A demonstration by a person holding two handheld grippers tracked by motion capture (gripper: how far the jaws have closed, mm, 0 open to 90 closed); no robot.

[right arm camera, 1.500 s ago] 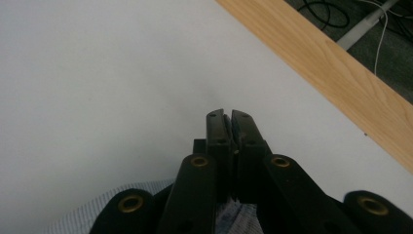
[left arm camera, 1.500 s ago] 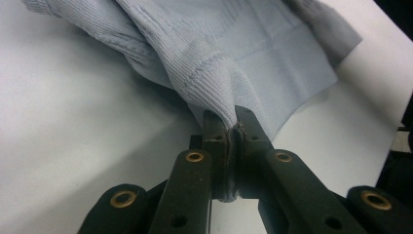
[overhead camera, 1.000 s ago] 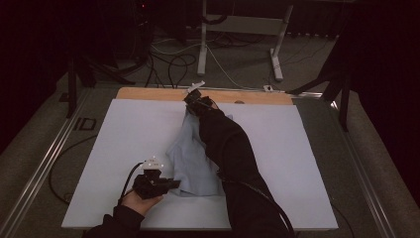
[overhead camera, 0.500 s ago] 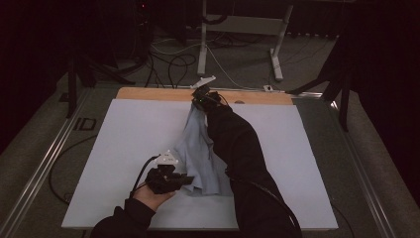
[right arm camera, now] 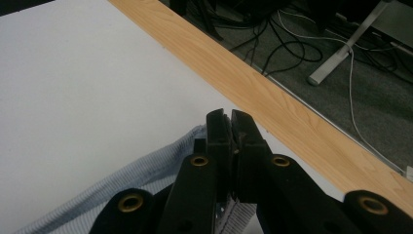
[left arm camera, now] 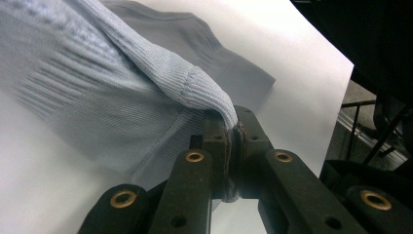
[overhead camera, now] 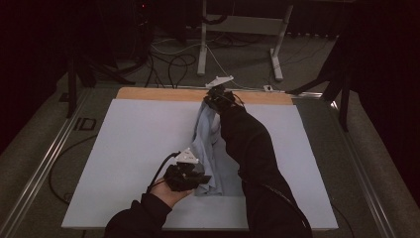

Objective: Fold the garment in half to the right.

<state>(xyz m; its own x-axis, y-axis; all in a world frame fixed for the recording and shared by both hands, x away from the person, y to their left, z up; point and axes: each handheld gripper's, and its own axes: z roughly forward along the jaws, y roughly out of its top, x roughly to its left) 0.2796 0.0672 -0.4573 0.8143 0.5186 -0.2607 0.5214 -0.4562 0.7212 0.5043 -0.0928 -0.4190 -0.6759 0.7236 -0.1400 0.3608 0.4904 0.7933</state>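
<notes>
Between both grippers' clamped fingers (left arm camera: 216, 141), the sweater (overhead camera: 208, 148) stretches taut (left gripper (overhead camera: 190, 176) near, right gripper (overhead camera: 216, 96) far), apparently for straightening.

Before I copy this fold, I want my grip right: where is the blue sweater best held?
By its ribbed edges, at opposite ends. The left gripper pinches the thick ribbed hem of the sweater at the near end; the right gripper clamps the far edge by the wooden strip. Ribbing bunches firmly, so it probably slips less.

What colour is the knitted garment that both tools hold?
Pale blue, with a ribbed knit; the garment shows best in the left gripper view.
</notes>
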